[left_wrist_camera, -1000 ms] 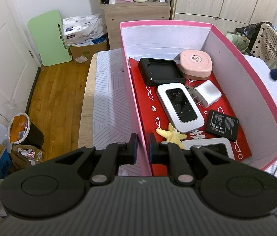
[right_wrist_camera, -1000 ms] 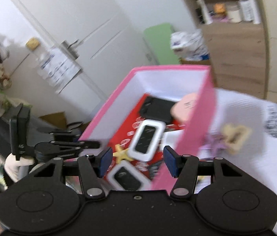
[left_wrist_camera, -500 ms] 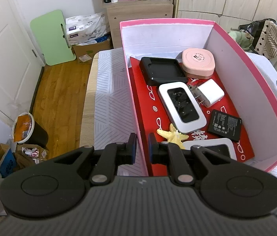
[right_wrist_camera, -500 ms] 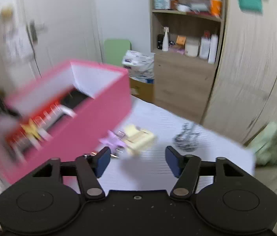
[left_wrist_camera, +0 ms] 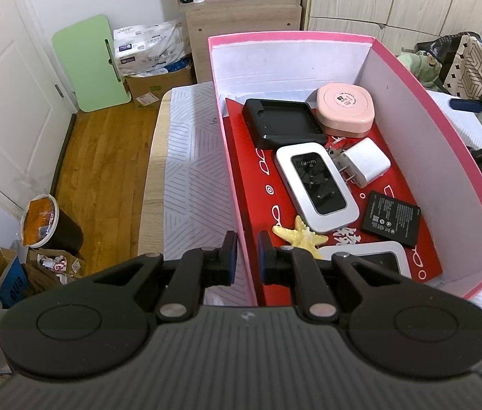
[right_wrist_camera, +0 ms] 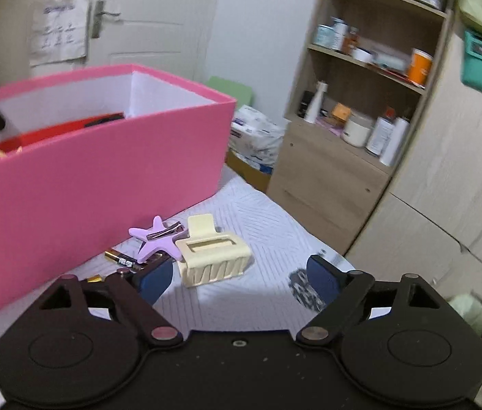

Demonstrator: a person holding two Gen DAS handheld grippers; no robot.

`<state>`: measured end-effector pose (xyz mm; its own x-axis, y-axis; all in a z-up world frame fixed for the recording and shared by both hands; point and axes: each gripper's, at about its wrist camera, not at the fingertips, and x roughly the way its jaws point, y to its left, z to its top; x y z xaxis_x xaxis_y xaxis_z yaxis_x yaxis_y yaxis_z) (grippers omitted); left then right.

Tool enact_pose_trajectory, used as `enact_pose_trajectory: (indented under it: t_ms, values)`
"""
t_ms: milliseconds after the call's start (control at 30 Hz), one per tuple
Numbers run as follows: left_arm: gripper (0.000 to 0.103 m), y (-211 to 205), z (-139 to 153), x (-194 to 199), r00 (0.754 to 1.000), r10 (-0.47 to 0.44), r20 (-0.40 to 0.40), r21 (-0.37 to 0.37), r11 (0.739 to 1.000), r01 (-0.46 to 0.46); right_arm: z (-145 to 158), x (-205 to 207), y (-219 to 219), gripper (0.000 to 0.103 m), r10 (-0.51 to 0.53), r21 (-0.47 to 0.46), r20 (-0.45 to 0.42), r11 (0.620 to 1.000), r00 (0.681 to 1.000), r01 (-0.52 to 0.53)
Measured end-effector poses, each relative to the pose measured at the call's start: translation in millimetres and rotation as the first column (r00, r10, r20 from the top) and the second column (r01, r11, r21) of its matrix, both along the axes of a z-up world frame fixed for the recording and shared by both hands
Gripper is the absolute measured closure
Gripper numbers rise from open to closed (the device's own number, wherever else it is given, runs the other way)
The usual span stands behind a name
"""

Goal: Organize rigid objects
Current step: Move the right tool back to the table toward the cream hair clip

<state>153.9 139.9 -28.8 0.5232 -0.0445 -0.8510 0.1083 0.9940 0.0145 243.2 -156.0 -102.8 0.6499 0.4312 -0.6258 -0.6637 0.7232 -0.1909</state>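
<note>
My left gripper [left_wrist_camera: 247, 256] is shut on the left wall of the pink box [left_wrist_camera: 445, 157]. In the box lie a black cradle [left_wrist_camera: 281, 124], a pink case [left_wrist_camera: 345, 107], a white Wi-Fi unit [left_wrist_camera: 316, 186], a white plug [left_wrist_camera: 365, 160], a black battery [left_wrist_camera: 391, 218] and a yellow starfish [left_wrist_camera: 300, 235]. Outside the pink box [right_wrist_camera: 104, 184], my right gripper [right_wrist_camera: 239, 275] hangs low over the cloth. Its jaws are opening with nothing between them. A cream hair claw [right_wrist_camera: 213, 251] lies just ahead, and a purple star clip [right_wrist_camera: 157, 241] is to its left.
A small gold item [right_wrist_camera: 121, 259] lies by the box's foot. A dark patterned piece [right_wrist_camera: 299, 287] sits half hidden behind my right finger. A wooden shelf unit [right_wrist_camera: 353, 130] stands beyond the table's far edge. The table's left edge [left_wrist_camera: 148, 177] drops to the floor, where a bin [left_wrist_camera: 41, 218] stands.
My right gripper swung from above the box down to the cloth beside its outer wall, rolled level, and its jaws widened. The left gripper kept its hold and stayed still.
</note>
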Motion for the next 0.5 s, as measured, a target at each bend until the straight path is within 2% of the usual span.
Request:
enact_pose_trajectory:
  t_ms: [300, 400, 500]
  values:
    - [0.093, 2.5, -0.3, -0.6, 1.000, 0.002, 0.004, -0.013, 1.000, -0.002, -15.7, 21.2, 12.9, 0.015, 0.096, -0.005, -0.027, 0.995, 0.995, -0.096]
    - [0.092, 3.7, -0.7, -0.2, 1.000, 0.006, 0.002, -0.021, 1.000, -0.006, -18.6, 31.8, 9.4, 0.017, 0.095, 0.053, -0.065, 0.994, 0.993, -0.092]
    - [0.092, 4.6, -0.7, 0.1, 1.000, 0.010, 0.000, -0.027, 1.000, -0.010, -20.2, 37.9, 1.7, 0.026, 0.096, 0.139, -0.125, 0.987, 0.987, -0.079]
